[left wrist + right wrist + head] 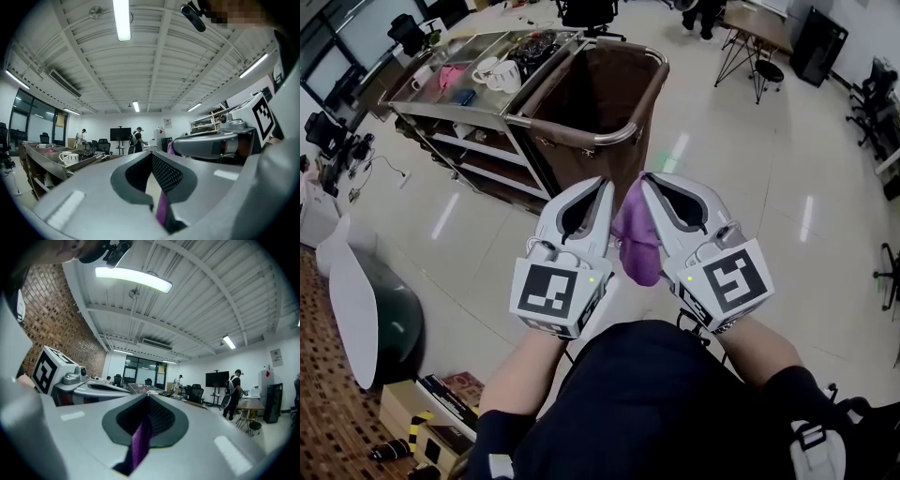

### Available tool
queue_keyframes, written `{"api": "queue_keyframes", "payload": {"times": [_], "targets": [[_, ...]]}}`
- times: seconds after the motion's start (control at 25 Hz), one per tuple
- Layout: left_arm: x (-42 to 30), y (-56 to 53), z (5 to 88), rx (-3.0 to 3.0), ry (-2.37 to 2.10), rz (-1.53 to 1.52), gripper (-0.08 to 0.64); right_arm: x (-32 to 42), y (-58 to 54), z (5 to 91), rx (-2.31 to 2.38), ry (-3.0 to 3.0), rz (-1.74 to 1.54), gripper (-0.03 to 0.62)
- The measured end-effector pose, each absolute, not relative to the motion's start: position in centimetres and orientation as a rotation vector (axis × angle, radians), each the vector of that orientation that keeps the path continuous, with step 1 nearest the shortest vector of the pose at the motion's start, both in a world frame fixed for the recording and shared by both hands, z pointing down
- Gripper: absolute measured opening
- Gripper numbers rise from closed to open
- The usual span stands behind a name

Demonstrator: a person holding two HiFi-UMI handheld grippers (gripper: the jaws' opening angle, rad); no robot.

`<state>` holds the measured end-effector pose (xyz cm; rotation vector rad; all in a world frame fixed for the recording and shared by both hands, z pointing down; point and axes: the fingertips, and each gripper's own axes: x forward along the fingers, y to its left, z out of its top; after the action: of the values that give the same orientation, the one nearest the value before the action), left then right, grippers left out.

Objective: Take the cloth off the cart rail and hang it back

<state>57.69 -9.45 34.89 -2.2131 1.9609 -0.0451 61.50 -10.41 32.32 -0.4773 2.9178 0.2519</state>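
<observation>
Head view: left tongs point(602, 186) and right tongs point(649, 181) both clamped on purple cloth point(636, 239).

No text is legible anywhere. The left marker cube point(553, 292) and right marker cube point(729, 279) bear only square patterns. A wall notice point(167, 123) is too small.

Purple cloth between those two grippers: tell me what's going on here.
A person holds a gripper in each hand, and the left gripper and the right gripper are both shut on the purple cloth. It hangs bunched between them, close in front of the person's body. The cart stands a little ahead on the floor, and the cloth is clear of its rail, not yet hung back.
</observation>
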Motion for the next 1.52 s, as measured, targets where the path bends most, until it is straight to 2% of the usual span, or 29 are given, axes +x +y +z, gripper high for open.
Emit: {"api": "queue_keyframes", "payload": {"times": [0.64,1.52], "targets": [[59.8,-12.8,35.0,-2.149,1.935,-0.049,-0.003,63.4,-13.6,32.9,-0.421,2.918,0.227,0.008],[60.3,-13.3,37.0,-1.987,2.129,-0.090,-0.003,63.9,-14.6,33.9,-0.174,2.912,0.209,0.008]]}}
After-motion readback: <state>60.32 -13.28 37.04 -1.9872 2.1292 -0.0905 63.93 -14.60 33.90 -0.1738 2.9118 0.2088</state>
